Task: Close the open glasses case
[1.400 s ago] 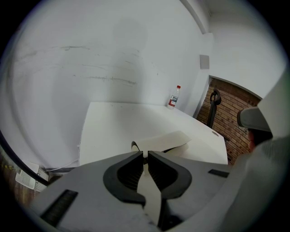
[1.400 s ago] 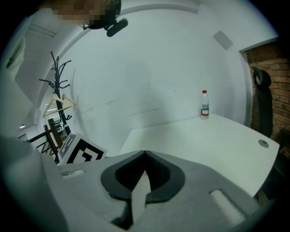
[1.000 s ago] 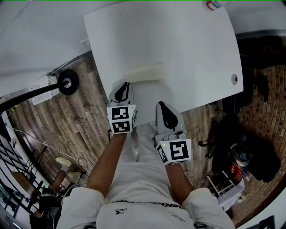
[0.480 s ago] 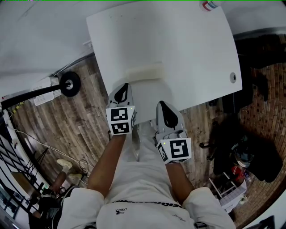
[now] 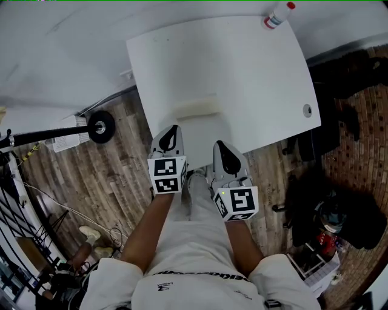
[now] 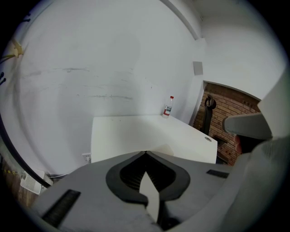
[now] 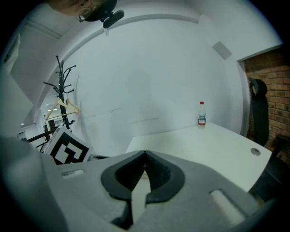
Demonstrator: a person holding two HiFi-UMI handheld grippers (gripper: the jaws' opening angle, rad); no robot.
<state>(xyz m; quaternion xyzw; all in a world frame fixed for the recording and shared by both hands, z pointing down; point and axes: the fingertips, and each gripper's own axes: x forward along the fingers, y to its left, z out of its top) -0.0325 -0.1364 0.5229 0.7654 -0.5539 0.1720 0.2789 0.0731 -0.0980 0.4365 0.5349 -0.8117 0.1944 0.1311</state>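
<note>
Case (image 5: 197, 109), pale oblong, on smooth table (image 5: 254, 66).

No legible text or numbers.

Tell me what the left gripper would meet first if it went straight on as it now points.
The left gripper, shut and empty, would probably meet the glasses case first, at the near edge of the white table; depth is unclear.

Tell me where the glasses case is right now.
Head view: the glasses case sits at the near edge of the table, just ahead of and between the left gripper and right gripper, far from the bottle.
</note>
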